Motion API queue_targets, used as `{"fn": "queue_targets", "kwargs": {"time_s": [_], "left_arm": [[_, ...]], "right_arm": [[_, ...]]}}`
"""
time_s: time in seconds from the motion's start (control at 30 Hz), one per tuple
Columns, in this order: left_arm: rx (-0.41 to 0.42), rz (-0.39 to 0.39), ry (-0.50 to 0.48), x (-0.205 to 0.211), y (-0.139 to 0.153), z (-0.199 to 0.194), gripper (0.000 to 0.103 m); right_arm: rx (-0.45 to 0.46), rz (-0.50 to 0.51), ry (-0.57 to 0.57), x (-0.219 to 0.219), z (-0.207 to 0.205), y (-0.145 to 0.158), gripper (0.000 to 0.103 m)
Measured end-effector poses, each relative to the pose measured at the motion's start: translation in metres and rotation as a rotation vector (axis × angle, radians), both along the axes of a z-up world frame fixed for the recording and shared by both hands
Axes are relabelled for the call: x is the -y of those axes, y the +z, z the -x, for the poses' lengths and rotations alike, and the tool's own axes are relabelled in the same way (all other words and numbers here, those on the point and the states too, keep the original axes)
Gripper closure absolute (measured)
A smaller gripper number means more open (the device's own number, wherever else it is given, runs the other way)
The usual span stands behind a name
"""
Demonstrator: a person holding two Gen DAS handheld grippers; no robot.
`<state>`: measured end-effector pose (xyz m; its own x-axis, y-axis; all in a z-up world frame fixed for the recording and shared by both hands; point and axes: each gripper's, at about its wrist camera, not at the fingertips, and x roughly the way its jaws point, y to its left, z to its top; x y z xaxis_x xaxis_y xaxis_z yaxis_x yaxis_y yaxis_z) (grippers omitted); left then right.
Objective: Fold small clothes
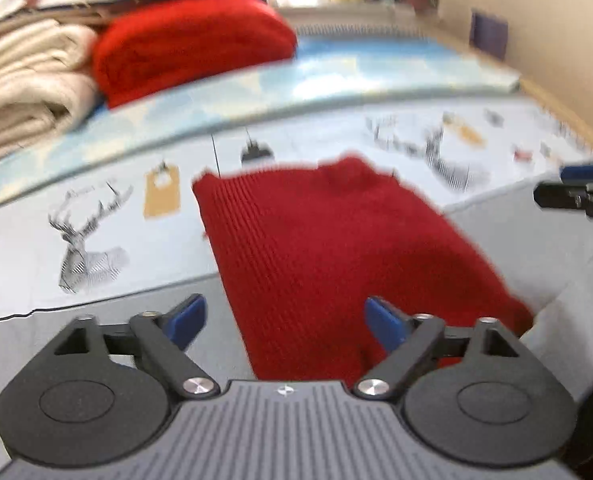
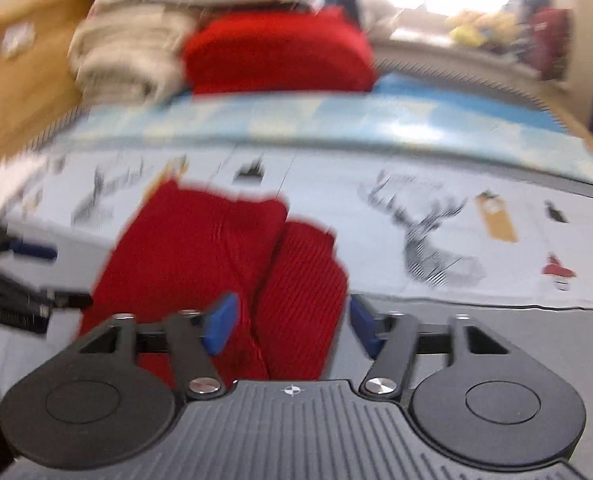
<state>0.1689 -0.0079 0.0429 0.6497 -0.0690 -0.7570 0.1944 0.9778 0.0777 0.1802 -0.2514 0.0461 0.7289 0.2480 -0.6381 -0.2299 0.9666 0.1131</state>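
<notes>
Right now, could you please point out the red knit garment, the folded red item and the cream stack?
red knit garment point(image 1: 336, 248), left wrist view, ribbed middle.
folded red item point(image 1: 192, 40), left wrist view, top face.
cream stack point(image 1: 24, 92), left wrist view, rolled front.

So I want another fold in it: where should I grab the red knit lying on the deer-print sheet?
Probably the near hem corners of the red knit, one open gripper on each, coming from the near side; it lies flat, its length running away, so the hem folds over forward.

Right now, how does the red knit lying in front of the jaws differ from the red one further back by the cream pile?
The near red knit lies low and spread on the deer-print sheet; the far red knit is a plump folded bundle. The near one sits alone; the far one sits next to the cream pile. Both are red.
</notes>
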Motion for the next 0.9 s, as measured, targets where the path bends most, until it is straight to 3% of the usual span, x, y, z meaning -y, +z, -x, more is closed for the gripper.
{"fn": "queue_targets", "kwargs": {"time_s": [0.03, 0.2, 0.3, 0.43, 0.57, 0.7, 0.9], "left_arm": [[0.040, 0.019, 0.004, 0.001, 0.008, 0.009, 0.000], [0.144, 0.043, 0.030, 0.015, 0.033, 0.057, 0.000], [0.152, 0.034, 0.057, 0.017, 0.033, 0.080, 0.000], [0.190, 0.004, 0.102, 0.015, 0.016, 0.102, 0.000], [0.120, -0.027, 0.145, 0.012, -0.004, 0.101, 0.000], [0.149, -0.016, 0.167, 0.007, -0.002, 0.100, 0.000], [0.083, 0.071, 0.182, 0.001, -0.007, 0.092, 0.000]], "right_arm": [[0.027, -0.013, -0.021, 0.002, 0.007, 0.004, 0.015], [0.122, -0.043, -0.119, 0.006, 0.049, 0.006, 0.012], [0.147, -0.059, -0.128, -0.003, 0.065, 0.003, 0.009], [0.136, -0.005, -0.101, -0.019, 0.075, -0.008, 0.008], [0.128, 0.024, -0.089, -0.026, 0.078, -0.012, 0.008], [0.120, 0.043, -0.090, -0.030, 0.079, -0.016, 0.008], [0.087, 0.044, -0.085, -0.034, 0.077, -0.019, 0.008]]}}
